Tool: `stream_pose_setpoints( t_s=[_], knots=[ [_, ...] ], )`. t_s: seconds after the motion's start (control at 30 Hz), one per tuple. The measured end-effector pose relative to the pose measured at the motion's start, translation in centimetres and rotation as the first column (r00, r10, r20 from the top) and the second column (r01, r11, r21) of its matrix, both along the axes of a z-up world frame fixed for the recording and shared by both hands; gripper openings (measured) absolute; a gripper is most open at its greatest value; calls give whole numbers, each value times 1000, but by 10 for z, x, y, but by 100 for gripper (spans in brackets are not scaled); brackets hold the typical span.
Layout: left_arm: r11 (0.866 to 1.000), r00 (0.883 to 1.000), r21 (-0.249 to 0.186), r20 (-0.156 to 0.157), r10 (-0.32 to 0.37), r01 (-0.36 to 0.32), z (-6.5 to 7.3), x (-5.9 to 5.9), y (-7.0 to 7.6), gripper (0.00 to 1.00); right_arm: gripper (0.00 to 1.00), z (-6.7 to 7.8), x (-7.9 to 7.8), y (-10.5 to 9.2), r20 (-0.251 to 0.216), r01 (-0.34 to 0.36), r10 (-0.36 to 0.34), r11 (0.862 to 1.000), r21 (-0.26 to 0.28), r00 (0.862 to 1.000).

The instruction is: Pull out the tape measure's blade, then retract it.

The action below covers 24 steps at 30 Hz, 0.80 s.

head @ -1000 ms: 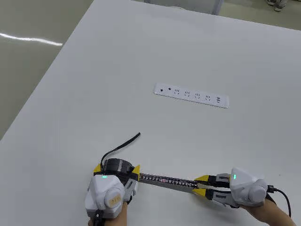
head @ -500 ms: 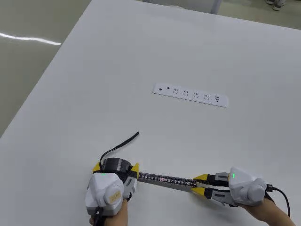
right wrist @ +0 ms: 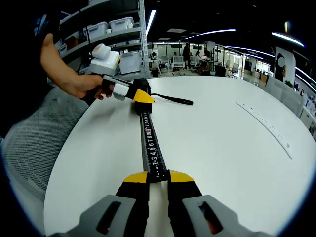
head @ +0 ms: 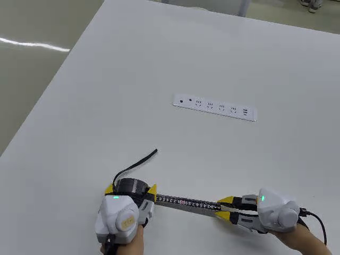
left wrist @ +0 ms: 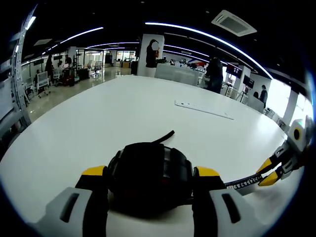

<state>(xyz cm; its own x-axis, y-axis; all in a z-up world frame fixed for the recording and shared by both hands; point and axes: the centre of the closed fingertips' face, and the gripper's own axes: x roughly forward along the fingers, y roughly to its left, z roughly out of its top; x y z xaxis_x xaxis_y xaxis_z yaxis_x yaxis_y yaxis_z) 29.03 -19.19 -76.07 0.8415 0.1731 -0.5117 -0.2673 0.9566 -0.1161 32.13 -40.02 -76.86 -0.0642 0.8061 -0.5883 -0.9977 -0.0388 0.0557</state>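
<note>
I hold the tape measure case clamped in the left gripper, its blade running straight rightward to the right gripper, apparently pinching its tip.

Printed scale on the blade of the tape measure, right gripper view: black digits run lengthwise in one row, with 2, 3, 4, 5, 6, 7, 8, 9 legible just ahead of the jaws of the right gripper. A red figure among them cannot be made out. Left gripper view and head view show the same scale with its digits blurred. Round pale label on the housing of the left gripper, head view: text unreadable.
</note>
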Motion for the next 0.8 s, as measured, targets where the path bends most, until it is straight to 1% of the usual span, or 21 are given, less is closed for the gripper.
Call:
stream_pose_setpoints(
  t_s=[0.27, 0.37, 0.8],
  knots=[
    [1000, 1000, -6, 2, -2, 2, 0, 0, 0, 66, 12, 3, -2, 5, -2, -4, 4, 1000, 3, 1000],
    [1000, 1000, -12, 5, 1, -1, 0, -1, 0, 66, 12, 0, -1, 6, -2, -5, 5, 1000, 5, 1000],
    [1000, 1000, -21, 7, 2, -2, 1, -1, 0, 66, 12, 2, -2, 12, -2, -8, 9, 1000, 9, 1000]
  ],
)
